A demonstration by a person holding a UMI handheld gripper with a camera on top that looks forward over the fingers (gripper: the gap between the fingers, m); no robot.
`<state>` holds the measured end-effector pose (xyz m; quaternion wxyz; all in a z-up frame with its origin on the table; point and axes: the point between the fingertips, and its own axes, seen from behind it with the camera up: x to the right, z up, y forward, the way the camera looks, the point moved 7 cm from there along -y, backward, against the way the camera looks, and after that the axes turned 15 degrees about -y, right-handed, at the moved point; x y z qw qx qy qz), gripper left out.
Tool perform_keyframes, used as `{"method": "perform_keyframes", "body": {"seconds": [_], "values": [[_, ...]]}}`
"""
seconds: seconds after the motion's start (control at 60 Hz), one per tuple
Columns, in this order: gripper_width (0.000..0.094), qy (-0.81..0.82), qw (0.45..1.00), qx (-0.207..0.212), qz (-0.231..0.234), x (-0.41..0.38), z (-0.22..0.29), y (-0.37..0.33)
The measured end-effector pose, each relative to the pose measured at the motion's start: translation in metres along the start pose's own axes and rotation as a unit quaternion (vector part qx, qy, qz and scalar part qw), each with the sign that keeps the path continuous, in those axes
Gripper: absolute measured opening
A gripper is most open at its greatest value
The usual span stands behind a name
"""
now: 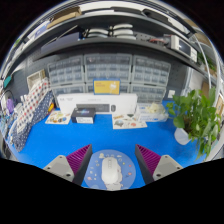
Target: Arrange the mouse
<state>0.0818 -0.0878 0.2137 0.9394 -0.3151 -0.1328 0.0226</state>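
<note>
A white computer mouse (110, 172) lies on a round light-blue mouse mat (97, 163) with small printed figures, on a bright blue table top (110, 138). My gripper (111, 163) hovers over it with its two magenta-padded fingers (72, 161) spread wide. The mouse stands between the fingers with a clear gap at each side and rests on the mat. The near end of the mouse is cut off by the lower border.
A green potted plant (196, 116) in a white pot stands to the right. Beyond the fingers are a white box (97, 103), papers and small items (130, 120), a patterned cloth (30, 108) at the left, and shelves behind.
</note>
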Motion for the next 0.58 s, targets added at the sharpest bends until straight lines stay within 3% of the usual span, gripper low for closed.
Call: {"method": "perform_keyframes", "body": {"seconds": [0.183, 0.583], "values": [[0.0876, 0.002, 0.999, 0.033, -0.022, 0.014, 0.02, -0.031], [0.0877, -0.008, 1.0, 0.018, -0.005, 0.005, 0.007, -0.045]]}}
